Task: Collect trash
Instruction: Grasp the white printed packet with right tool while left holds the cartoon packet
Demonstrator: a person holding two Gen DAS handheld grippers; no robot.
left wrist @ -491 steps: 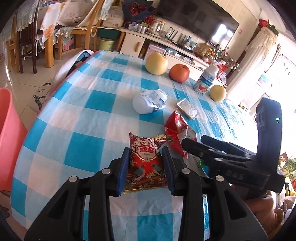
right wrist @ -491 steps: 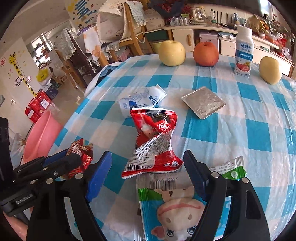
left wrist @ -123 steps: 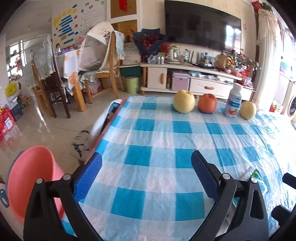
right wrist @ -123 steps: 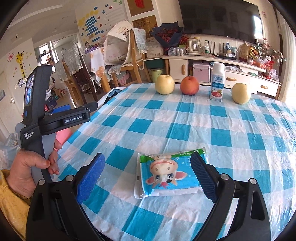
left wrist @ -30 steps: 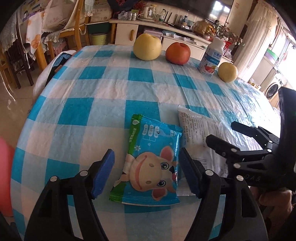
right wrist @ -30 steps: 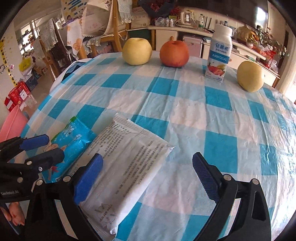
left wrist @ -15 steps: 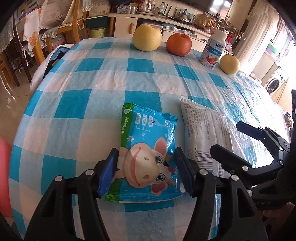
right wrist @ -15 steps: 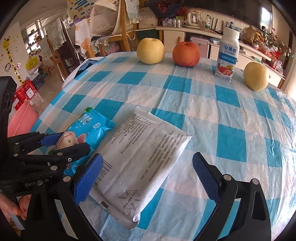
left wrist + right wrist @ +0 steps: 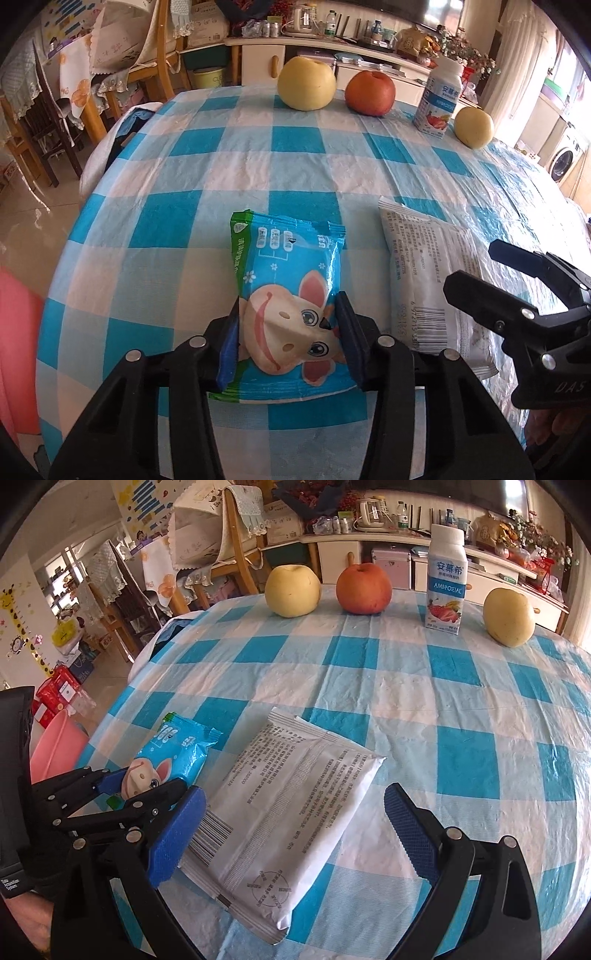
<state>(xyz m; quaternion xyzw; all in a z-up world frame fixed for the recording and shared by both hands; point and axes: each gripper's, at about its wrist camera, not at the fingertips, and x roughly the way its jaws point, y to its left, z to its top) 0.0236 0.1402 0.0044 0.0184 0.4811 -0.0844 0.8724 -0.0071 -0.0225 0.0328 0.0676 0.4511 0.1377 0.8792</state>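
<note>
A blue snack packet with a cartoon cow (image 9: 286, 291) lies on the blue-and-white checked table. My left gripper (image 9: 288, 325) is shut on its near end; the packet bulges between the pads. It also shows in the right wrist view (image 9: 173, 753). A white printed packet (image 9: 288, 808) lies flat to its right. My right gripper (image 9: 295, 830) is open, its jaws on either side of the white packet's near part. The white packet also shows in the left wrist view (image 9: 424, 269), with the right gripper (image 9: 509, 280) over it.
At the far table edge stand a yellow apple (image 9: 292, 590), a red apple (image 9: 364, 588), a yogurt bottle (image 9: 446, 579) and another yellow apple (image 9: 509, 617). A pink bin (image 9: 55, 746) stands on the floor to the left. Chairs and a cabinet are behind.
My left gripper has closed on the cow packet, which now buckles between the pads. My right gripper has moved closer over the white packet and stays open.
</note>
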